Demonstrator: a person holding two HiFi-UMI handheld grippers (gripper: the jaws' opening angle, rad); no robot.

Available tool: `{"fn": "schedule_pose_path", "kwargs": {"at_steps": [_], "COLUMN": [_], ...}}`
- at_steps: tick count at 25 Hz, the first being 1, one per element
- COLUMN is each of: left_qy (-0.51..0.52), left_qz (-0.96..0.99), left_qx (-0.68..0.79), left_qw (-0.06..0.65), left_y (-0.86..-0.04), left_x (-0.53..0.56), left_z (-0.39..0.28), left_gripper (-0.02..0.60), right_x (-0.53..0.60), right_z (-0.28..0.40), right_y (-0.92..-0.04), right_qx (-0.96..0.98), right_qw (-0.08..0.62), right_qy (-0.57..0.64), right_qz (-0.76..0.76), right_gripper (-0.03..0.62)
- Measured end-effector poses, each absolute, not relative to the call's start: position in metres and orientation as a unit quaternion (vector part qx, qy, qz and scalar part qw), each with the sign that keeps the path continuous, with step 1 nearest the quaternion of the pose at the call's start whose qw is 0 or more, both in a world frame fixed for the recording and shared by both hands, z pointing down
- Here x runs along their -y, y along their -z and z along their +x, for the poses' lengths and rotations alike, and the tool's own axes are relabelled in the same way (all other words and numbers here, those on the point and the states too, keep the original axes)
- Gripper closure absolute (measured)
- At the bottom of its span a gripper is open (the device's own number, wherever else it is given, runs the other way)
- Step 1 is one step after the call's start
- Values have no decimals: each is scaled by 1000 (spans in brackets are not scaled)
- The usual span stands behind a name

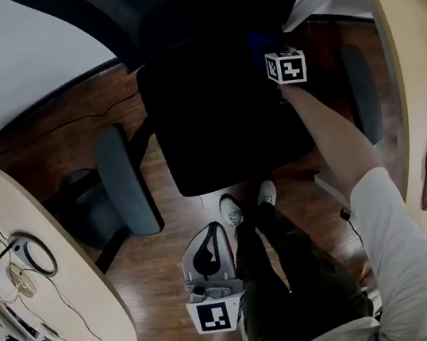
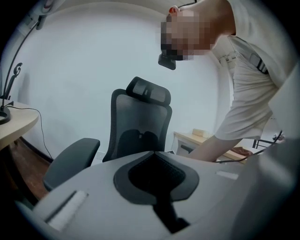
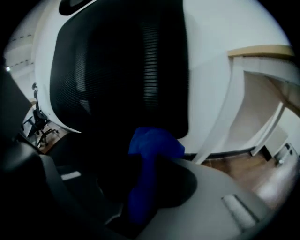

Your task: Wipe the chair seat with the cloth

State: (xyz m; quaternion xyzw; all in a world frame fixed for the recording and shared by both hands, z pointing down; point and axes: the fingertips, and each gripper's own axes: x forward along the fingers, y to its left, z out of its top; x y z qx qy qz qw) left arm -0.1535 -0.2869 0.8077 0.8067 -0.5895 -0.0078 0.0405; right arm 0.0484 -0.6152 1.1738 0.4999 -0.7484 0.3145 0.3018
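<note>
The black chair seat fills the middle of the head view. My right gripper reaches over the seat's back right part, close to the mesh backrest, and is shut on the blue cloth, which bunches out between its jaws. The head view shows the cloth only as a dim blue patch, and I cannot tell whether it touches the seat. My left gripper hangs low beside the person's legs, away from the chair. Its jaws look shut with nothing in them, and it faces the chair's backrest.
Grey armrests flank the seat on the left and right. A pale desk with cables stands at the left, another desk at the right. The person's feet stand on wooden floor by the seat's front edge.
</note>
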Motion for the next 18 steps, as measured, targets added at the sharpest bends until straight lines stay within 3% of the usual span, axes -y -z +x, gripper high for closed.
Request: {"fn": "schedule_pose_path", "kwargs": {"at_steps": [3, 8, 13, 18], "left_qy": [7, 11, 27, 24], "left_qz": [809, 813, 801, 786], "left_qx": [587, 582, 597, 617], "left_qw": [38, 24, 29, 18], "left_y": [-808, -800, -787, -780], "left_x": [291, 299, 292, 283], "left_z": [-143, -136, -149, -166], "left_gripper": [551, 551, 551, 551], "right_x": [612, 605, 532, 457], "right_z": [78, 46, -122, -269], "right_y": [-1175, -1154, -1094, -1119], "right_qx": [740, 765, 839, 853], "right_qw": [301, 280, 184, 194], "right_qy": [-330, -315, -338, -374], "right_qz": [503, 486, 386, 307], "right_gripper": [500, 500, 500, 500]}}
